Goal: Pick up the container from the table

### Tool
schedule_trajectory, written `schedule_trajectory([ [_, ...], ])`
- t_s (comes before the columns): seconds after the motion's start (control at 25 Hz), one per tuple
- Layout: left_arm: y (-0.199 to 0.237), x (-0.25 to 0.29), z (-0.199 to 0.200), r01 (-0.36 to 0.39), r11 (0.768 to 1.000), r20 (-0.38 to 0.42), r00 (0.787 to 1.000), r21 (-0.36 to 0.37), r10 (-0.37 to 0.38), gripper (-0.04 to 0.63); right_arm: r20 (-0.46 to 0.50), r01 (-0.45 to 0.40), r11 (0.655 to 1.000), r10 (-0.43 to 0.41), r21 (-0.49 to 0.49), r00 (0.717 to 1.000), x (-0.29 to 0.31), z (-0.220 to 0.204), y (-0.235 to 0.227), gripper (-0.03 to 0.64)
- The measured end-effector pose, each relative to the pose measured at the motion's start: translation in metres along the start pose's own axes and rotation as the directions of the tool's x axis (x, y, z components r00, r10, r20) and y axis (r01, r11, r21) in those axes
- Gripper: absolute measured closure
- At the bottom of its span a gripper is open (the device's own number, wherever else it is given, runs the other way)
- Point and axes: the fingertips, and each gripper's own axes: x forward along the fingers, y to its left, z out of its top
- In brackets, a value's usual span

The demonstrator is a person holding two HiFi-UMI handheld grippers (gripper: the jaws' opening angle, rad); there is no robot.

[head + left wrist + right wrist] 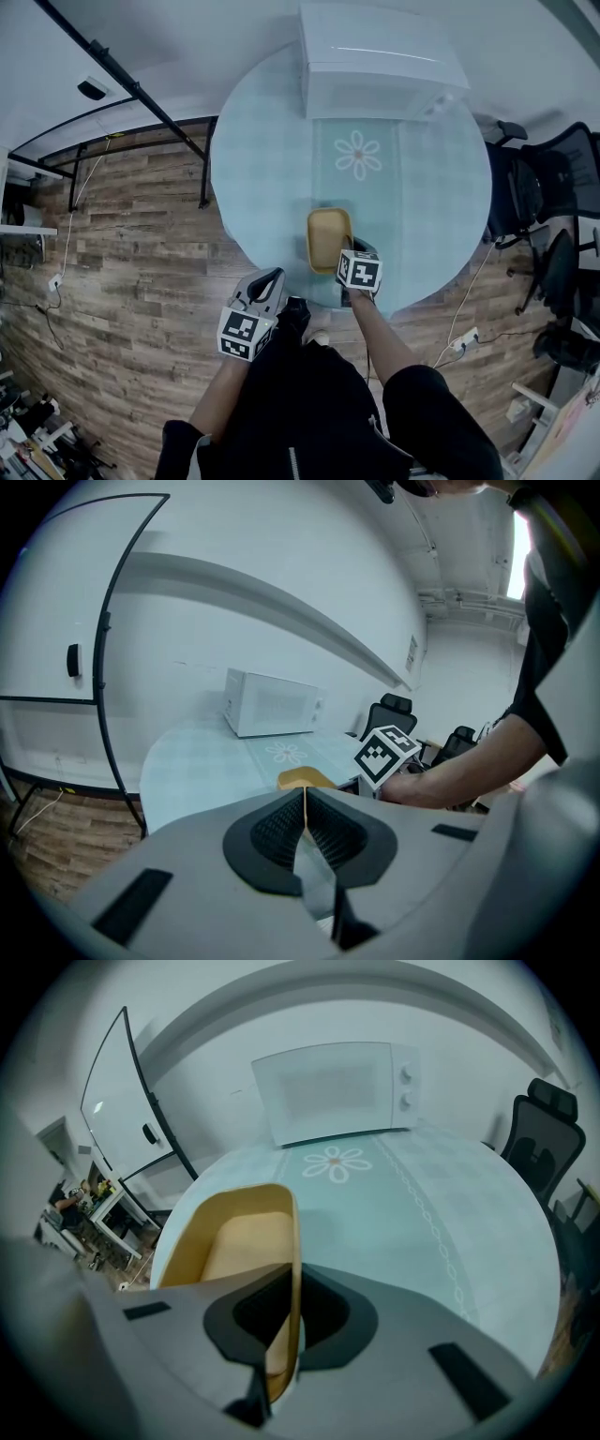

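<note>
Well, from the head view the biggest thing I have is the wood-plank floor, and on it stands the round table with its pale blue-green checked top. At the table's far edge sits a white microwave, its door facing me, with two knobs down its right side in the right gripper view. Off to the right of the table are some dark office chairs, close to its rim.

Next down in size is the container, a yellow-tan open tub with rounded corners and nothing in it that I can see. It is over the near part of the table, in line with the microwave. Between the two, a white flower print marks the tabletop. I cannot tell whether the tub's base touches the top.

My right gripper is clamped on the container: its jaws pinch the tub's right-hand wall at the near end, one pad inside and one outside.

My left gripper hangs off the table's near edge, to the left of the tub and apart from it. Its jaws are pressed together with nothing between them.
</note>
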Motion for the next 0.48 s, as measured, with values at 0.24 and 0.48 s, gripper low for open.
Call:
schedule_trajectory([
  [0.24,-0.015,0.000,0.004,0.007,1.000,0.009,1.000,0.014,-0.007,0.577,0.001,-0.027,1.000,0.027,-0.001,1.000,-0.022,0.000,-0.005,0.591],
  [0.48,-0.036,0.003,0.009,0.026,0.999,0.025,0.999,0.042,-0.027,0.577,0.027,-0.047,0.999,0.048,-0.011,0.999,-0.047,0.002,-0.010,0.589],
])
